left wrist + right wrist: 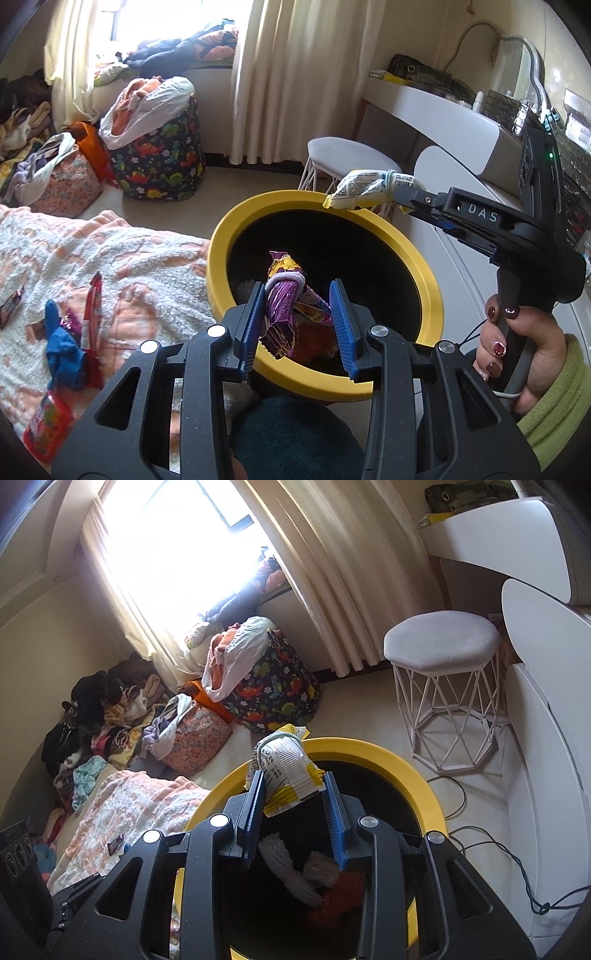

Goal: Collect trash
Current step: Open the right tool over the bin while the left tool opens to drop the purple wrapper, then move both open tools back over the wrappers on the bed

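Cream curtains (pixel 325 565) hang beside a bright window (pixel 166 535). Dinosaur-print fabric bin (pixel 273 690), overfilled with clothes, stands on the floor under the window; floral bag (pixel 195 738) just beside it. White wire-frame stool (pixel 443 672) near a white vanity (pixel 436 110) with mirror (pixel 524 70). Clothes pile (pixel 96 716) in the corner. Peach-and-white blanket (pixel 110 258) covers the bed. Dark cable (pixel 509 853) trails across the floor.

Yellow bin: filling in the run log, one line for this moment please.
left gripper: purple wrapper | right gripper: white-yellow packet | both above yellow bin
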Motion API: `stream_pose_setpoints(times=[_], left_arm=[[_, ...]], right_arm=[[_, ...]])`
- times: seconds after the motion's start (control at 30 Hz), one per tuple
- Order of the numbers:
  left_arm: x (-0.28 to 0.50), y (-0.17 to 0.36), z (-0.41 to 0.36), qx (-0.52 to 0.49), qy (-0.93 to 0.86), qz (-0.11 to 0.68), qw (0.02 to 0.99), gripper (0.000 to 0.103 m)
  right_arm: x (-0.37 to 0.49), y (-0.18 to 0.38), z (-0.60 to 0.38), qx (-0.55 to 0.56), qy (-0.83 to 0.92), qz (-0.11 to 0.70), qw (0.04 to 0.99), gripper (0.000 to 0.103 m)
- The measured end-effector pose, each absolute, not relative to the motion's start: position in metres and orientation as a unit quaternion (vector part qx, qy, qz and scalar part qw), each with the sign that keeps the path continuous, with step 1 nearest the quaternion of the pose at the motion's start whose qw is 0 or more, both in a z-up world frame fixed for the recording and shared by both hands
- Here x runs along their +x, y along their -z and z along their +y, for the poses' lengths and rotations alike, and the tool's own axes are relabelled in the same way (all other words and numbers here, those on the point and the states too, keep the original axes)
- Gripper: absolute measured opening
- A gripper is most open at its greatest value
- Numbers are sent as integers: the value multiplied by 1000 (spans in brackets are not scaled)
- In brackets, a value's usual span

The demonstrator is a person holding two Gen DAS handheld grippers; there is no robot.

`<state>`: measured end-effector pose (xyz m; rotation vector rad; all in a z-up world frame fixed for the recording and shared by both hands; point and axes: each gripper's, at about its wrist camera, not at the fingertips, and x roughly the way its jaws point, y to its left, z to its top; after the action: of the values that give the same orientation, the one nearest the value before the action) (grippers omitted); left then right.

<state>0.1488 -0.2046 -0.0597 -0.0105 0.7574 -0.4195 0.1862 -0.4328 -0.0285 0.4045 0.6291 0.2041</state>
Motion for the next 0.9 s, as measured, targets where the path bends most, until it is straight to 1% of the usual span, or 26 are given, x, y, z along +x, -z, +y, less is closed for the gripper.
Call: stream_pose_setpoints(times=[0.23,0.33,0.37,0.4,0.43,0.47,0.5,0.53,0.57,0.6,0.67,0.83,0.9], left_arm=[[157,69,-217,4,210,374,903,29],[162,73,-219,4,211,377,902,29],[163,74,-220,4,211,379,901,29],[165,75,-221,3,212,379,901,29],[167,75,-221,2,212,379,901,29],[168,75,-221,2,210,377,902,36],[168,75,-222,0,210,377,902,45],[168,74,-221,-3,211,374,903,50],[167,73,-220,-4,210,372,904,62],[166,72,-220,-4,210,369,906,77],[163,70,-218,-3,202,363,910,92],[157,65,-207,-3,180,355,917,92],[155,64,-202,-4,172,355,919,92]], right_arm=[[192,36,-436,202,-94,325,919,31],[195,40,-438,208,-89,337,914,35],[196,43,-440,216,-92,339,911,39],[196,44,-441,221,-90,341,909,39],[196,45,-442,222,-85,344,908,45],[198,46,-443,223,-83,345,908,54],[198,47,-444,226,-83,345,907,57],[197,47,-444,226,-80,345,908,60],[198,47,-443,225,-79,345,908,60],[198,47,-443,223,-78,344,909,60],[197,47,-441,220,-77,341,911,64],[194,42,-431,200,-77,332,919,71],[195,42,-431,195,-78,328,921,72]])
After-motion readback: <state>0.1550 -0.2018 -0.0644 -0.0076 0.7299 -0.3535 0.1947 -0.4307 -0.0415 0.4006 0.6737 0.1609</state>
